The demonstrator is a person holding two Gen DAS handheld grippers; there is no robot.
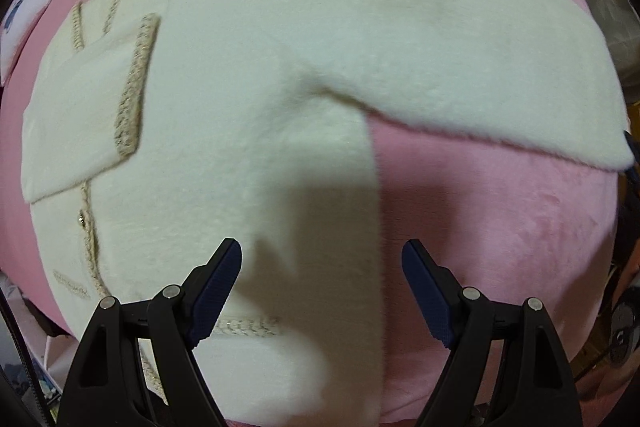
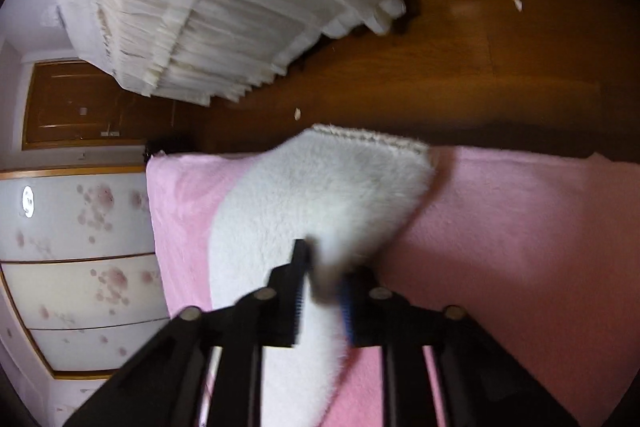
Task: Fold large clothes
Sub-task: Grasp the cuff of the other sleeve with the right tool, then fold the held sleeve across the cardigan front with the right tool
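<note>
The right gripper (image 2: 324, 291) has its jaws pinched narrow on the fluffy cream sleeve (image 2: 320, 195) of the garment, gripping near one edge a little way back from the braid-trimmed cuff (image 2: 372, 137). The sleeve looks slightly lifted there, and the picture is blurred, so how much cloth sits between the jaws is hard to tell. The left gripper (image 1: 322, 291) hangs with jaws wide and holding nothing, above the lower part of the cream fleece jacket with beige braided trim (image 1: 224, 99).

The jacket lies spread front-up on a pink plush bed cover (image 1: 500, 227). Its other sleeve (image 1: 80, 115) is already laid across the chest, while the gripped sleeve stretches out sideways toward the bed edge, beyond which the dark wooden floor (image 2: 440, 75) shows.

The likely step is carrying this sleeve inward over the body. The main risk is a shallow bite on thick pile: the fleece could slide free mid-carry. A pull with nothing pinning the body could also drag the whole jacket askew, or disturb the sleeve that is already folded.
</note>
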